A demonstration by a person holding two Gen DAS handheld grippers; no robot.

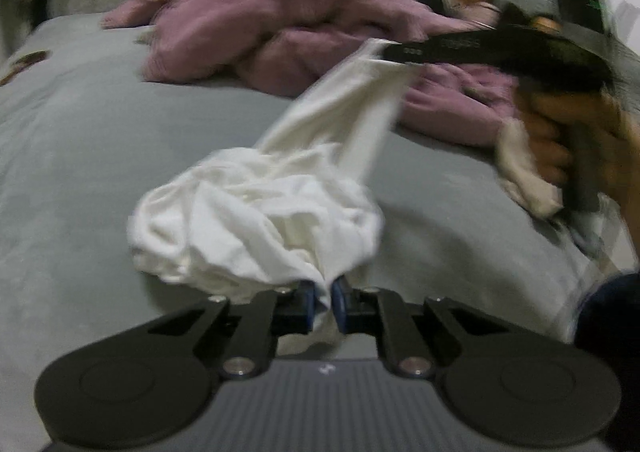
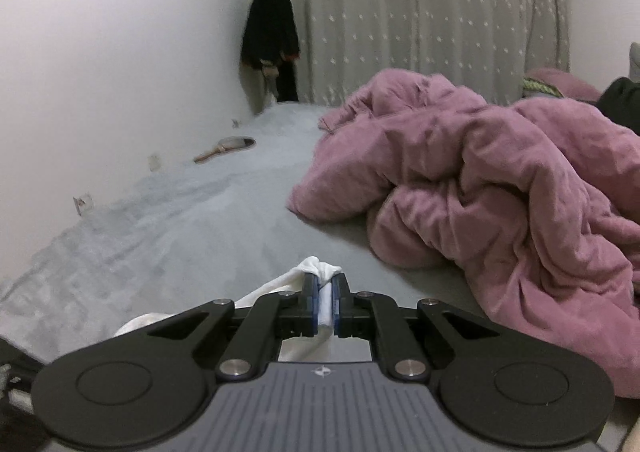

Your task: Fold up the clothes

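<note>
A white garment lies bunched on the grey bed. My left gripper is shut on its near edge. My right gripper, seen from the left wrist view at upper right and blurred, is shut on another part of the garment and holds it stretched up above the bed. In the right wrist view my right gripper pinches a fold of the white garment between its blue pads, with more cloth hanging to the lower left.
A crumpled pink quilt lies across the far side of the bed, also large at the right in the right wrist view. A hand brush lies near the wall. A dark garment hangs by the grey curtain.
</note>
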